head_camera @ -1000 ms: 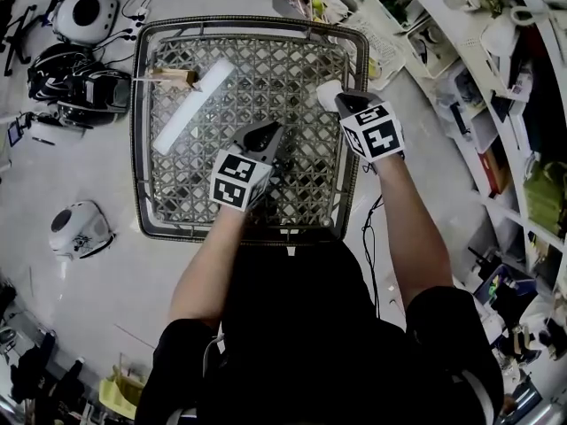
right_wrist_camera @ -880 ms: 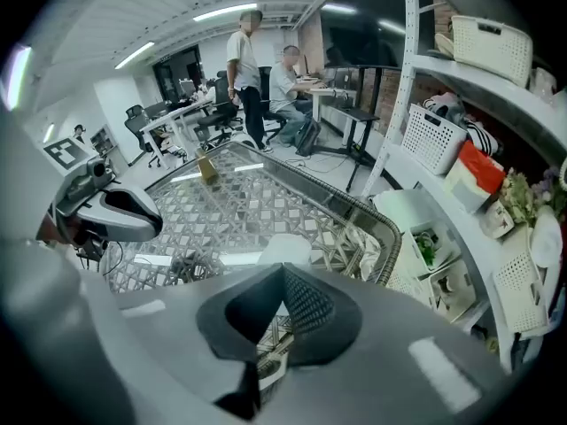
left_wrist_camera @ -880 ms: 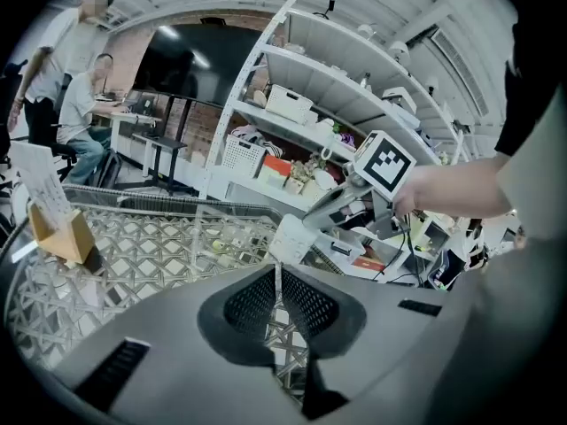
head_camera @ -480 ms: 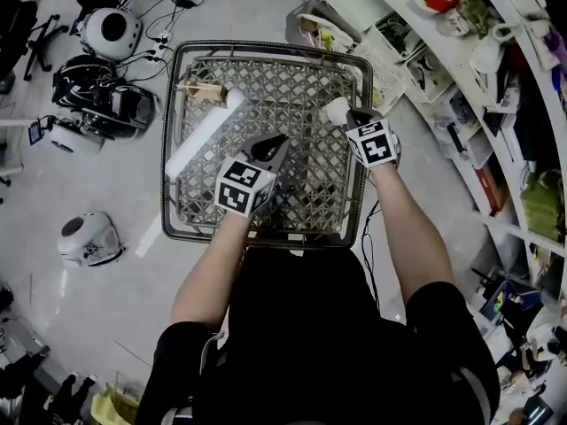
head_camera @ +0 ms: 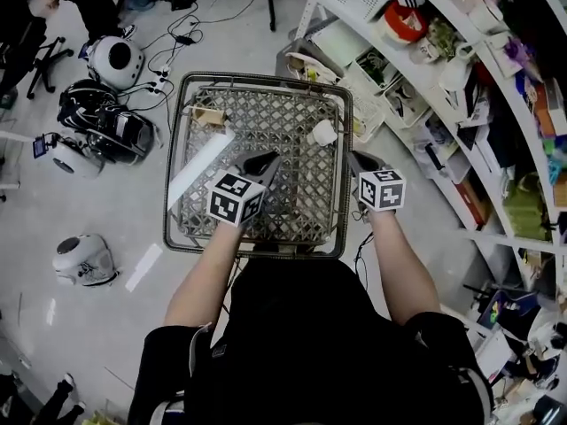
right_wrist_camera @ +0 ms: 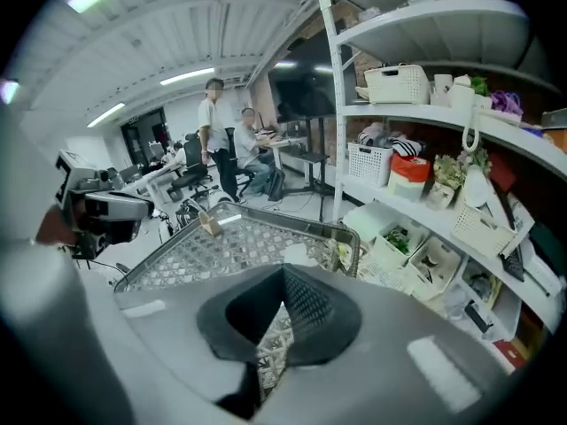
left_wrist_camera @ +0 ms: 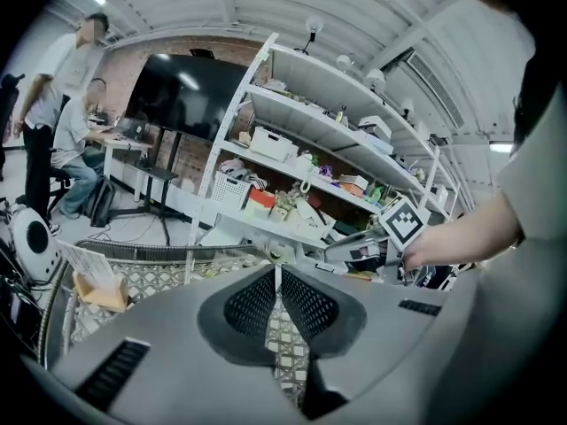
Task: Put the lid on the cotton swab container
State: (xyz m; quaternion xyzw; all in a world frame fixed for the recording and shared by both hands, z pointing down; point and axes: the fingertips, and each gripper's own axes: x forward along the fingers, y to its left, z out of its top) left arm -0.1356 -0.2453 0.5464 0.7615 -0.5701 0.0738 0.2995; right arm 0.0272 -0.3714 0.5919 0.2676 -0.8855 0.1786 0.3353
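A small white round container (head_camera: 323, 133) stands on the metal mesh table (head_camera: 266, 228) near its right rim; it also shows in the right gripper view (right_wrist_camera: 297, 253). I cannot tell a separate lid on it. My left gripper (head_camera: 265, 160) hovers over the middle of the mesh, jaws shut with nothing between them (left_wrist_camera: 276, 273). My right gripper (head_camera: 355, 158) is just outside the table's right edge, apart from the container, its jaws also shut and empty (right_wrist_camera: 283, 274).
A long white strip (head_camera: 202, 168) and a small brown block (head_camera: 210, 116) lie on the mesh at left. Shelves (head_camera: 443, 104) packed with boxes and baskets run along the right. Round white devices (head_camera: 115, 60), dark gear and cables sit on the floor at left. People sit at the back (left_wrist_camera: 75, 140).
My right gripper has drawn back from the white container, off the table's right edge; the container stays on the mesh. The head view has pulled back and shows more of the room.
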